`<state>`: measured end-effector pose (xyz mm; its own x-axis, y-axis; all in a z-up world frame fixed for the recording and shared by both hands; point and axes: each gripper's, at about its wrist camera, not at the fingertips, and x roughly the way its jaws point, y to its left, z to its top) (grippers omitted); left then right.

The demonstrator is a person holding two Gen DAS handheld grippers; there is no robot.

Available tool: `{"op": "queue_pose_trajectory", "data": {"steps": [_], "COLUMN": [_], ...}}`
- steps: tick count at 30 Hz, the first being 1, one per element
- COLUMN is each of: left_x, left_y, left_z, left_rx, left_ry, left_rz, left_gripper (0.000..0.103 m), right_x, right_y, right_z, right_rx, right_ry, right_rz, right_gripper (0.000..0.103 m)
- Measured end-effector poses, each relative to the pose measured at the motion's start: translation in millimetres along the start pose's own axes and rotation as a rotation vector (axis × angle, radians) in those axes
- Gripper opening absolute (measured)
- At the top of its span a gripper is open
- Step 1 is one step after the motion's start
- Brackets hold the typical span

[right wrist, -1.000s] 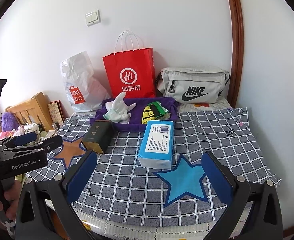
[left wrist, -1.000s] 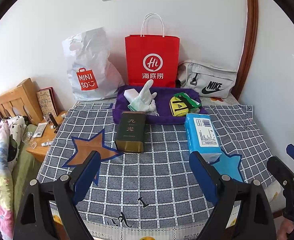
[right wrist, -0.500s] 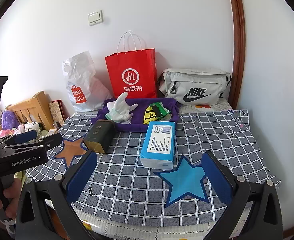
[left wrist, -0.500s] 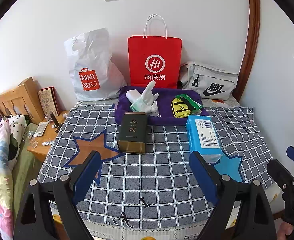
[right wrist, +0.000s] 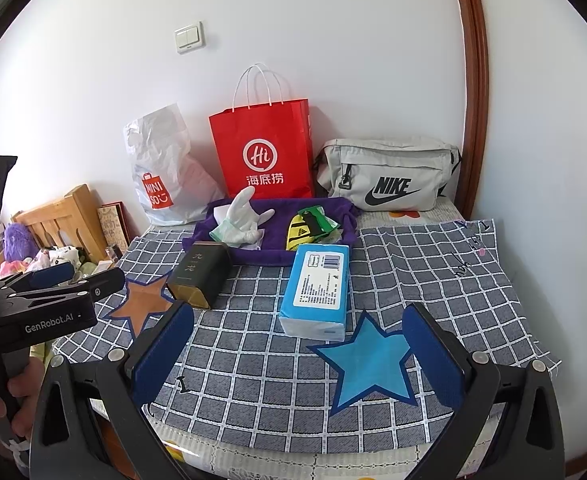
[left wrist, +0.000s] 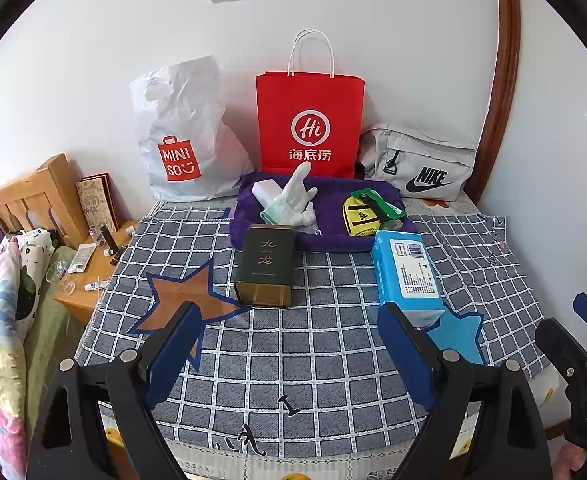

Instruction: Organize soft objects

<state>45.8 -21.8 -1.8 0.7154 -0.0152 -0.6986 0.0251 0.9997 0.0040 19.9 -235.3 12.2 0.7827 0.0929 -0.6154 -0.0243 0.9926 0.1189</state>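
Both grippers hang above the near edge of the checked cloth (left wrist: 313, 344), and neither one has anything in its grasp. The left gripper (left wrist: 289, 344) is spread wide, its blue pads (left wrist: 173, 350) over the brown star (left wrist: 181, 300) on one side and near the blue star (left wrist: 459, 334) on the other. The right gripper (right wrist: 299, 354) is just as wide apart, straddling the blue star in its own view.

Out on the cloth, the blue tissue pack (right wrist: 317, 284) lies flat, its near end just touching the tip of the blue star. To its left, the dark green tin (left wrist: 267, 266) lies on its side, its far end against the purple tray (left wrist: 333, 240). Inside that tray, a white glove (left wrist: 293, 200) sits on the left with a finger pointing up, and a yellow and green pouch (left wrist: 363, 214) fills the right side.

Along the wall behind stand a white Miniso bag (left wrist: 181, 136), a red paper bag (left wrist: 309, 124) and a grey Nike bag (right wrist: 389, 176).
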Motion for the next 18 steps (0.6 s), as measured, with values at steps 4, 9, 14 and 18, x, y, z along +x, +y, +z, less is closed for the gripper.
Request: {"op": "queue_pose_trajectory", "data": {"steps": [4, 9, 14, 18], "left_x": [-0.7, -1.0, -1.1, -2.2], "left_y": [1.1, 1.0, 1.3, 1.4], "left_z": [0.8, 0.7, 0.8, 1.8], "left_rx": [-0.003, -0.004, -0.005, -0.008], "left_ry": [0.0, -0.001, 0.0, -0.002], "left_rz": [0.003, 0.003, 0.004, 0.009], "left_gripper": [0.09, 0.09, 0.09, 0.09], "right_x": [-0.5, -2.0, -1.8, -1.9], "right_y": [-1.0, -1.8, -1.9, -1.8], "right_z": [0.8, -0.2, -0.3, -0.3], "right_rx": [0.004, 0.005, 0.005, 0.005], "right_ry": [-0.001, -0.001, -0.002, 0.0], "right_rz": [-0.001, -0.002, -0.001, -0.001], "right_gripper": [0.103, 0.102, 0.102, 0.102]}}
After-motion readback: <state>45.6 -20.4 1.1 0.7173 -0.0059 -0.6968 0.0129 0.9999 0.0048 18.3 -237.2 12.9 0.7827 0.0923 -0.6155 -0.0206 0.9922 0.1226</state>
